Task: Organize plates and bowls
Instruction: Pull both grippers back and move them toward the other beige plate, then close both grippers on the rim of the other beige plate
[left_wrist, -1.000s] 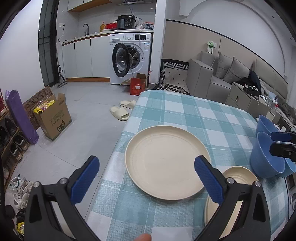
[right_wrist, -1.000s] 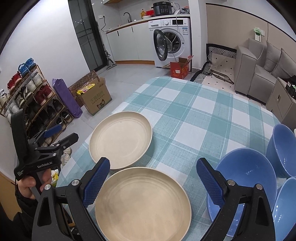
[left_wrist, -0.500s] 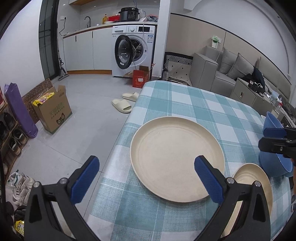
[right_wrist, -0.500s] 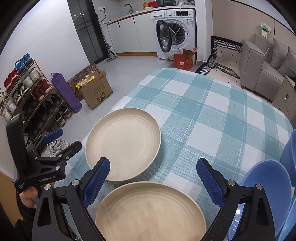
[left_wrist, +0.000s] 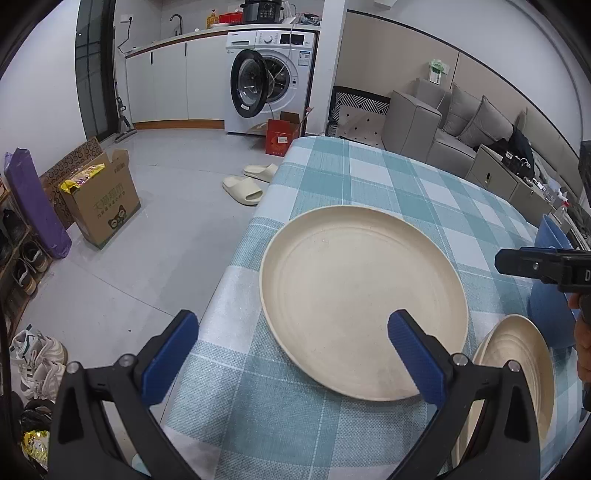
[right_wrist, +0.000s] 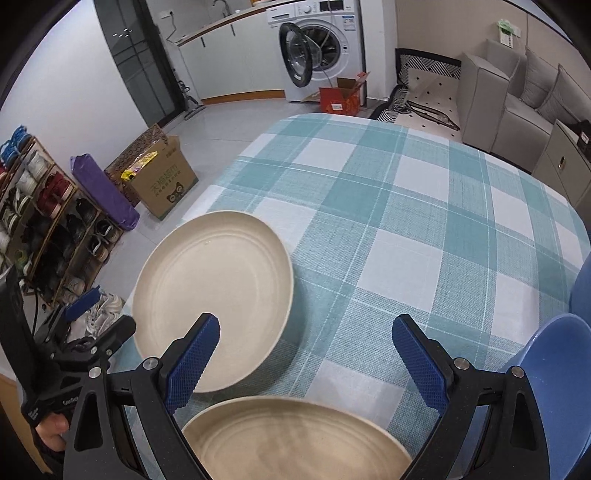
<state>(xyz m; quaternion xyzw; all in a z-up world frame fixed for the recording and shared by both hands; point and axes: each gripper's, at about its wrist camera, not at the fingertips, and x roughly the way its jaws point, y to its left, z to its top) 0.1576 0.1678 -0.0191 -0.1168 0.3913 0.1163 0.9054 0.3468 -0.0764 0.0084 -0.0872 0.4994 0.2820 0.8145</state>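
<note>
1. Cream-coloured large plate (left_wrist: 364, 306) lying flat on the teal-and-white checked tablecloth (left_wrist: 373, 184), close to the table's left edge; seen again from the right wrist camera (right_wrist: 214, 295).
2. Second cream plate (right_wrist: 295, 439) sitting nearer, just beside the first without overlapping it; showing at the lower right of the left wrist view (left_wrist: 517, 373).
3. Left gripper (left_wrist: 291, 354) hovering low over the table edge, blue-padded fingers spread wide and holding nothing; right finger over the near rim of the large plate, left finger out past the table edge above the floor.
4. Right gripper (right_wrist: 306, 358) spread wide too, empty, poised above the nearer plate; left fingertip overlapping the large plate's near rim in view, contact not clear.
5. Blue bowl (right_wrist: 561, 391) at the right edge of the right wrist view, just beside the right finger; another blue bowl (right_wrist: 581, 291) partly cut off behind it.
6. Person's hand (right_wrist: 51, 432) wrapped around the left gripper's handle at lower left.
7. Beyond the table: washing machine (left_wrist: 273, 81) with door open, cardboard box (left_wrist: 99, 199) on the floor, pale slippers (left_wrist: 247, 182), grey sofa (left_wrist: 443, 129), shoe rack (right_wrist: 40, 221) along the wall.
</note>
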